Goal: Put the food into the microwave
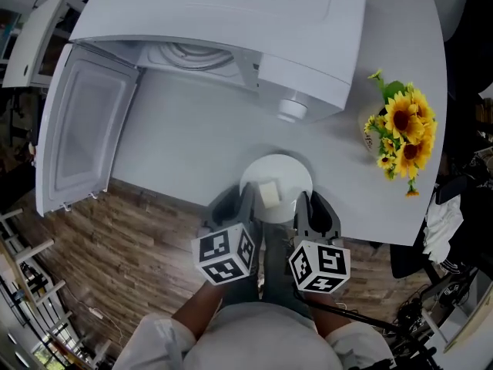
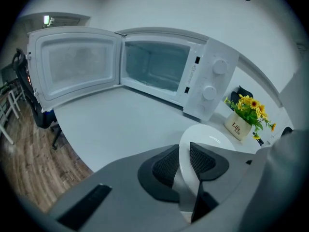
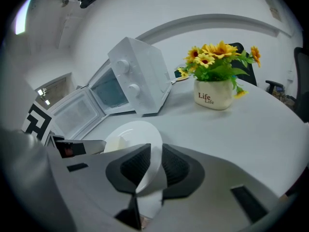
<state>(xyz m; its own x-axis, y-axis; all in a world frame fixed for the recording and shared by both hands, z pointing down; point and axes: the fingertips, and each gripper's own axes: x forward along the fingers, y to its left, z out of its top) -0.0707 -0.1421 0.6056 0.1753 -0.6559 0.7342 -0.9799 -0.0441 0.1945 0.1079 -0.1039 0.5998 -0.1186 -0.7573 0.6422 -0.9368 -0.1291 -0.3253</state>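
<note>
A white plate carries a pale square piece of food and hangs just above the white table near its front edge. My left gripper is shut on the plate's left rim. My right gripper is shut on the plate's right rim. The white microwave stands at the back of the table. Its door is swung wide open to the left, and its cavity is bare.
A white pot of yellow sunflowers stands on the table to the right of the microwave. The microwave's two knobs are on its right panel. Wooden floor lies below the table's front edge.
</note>
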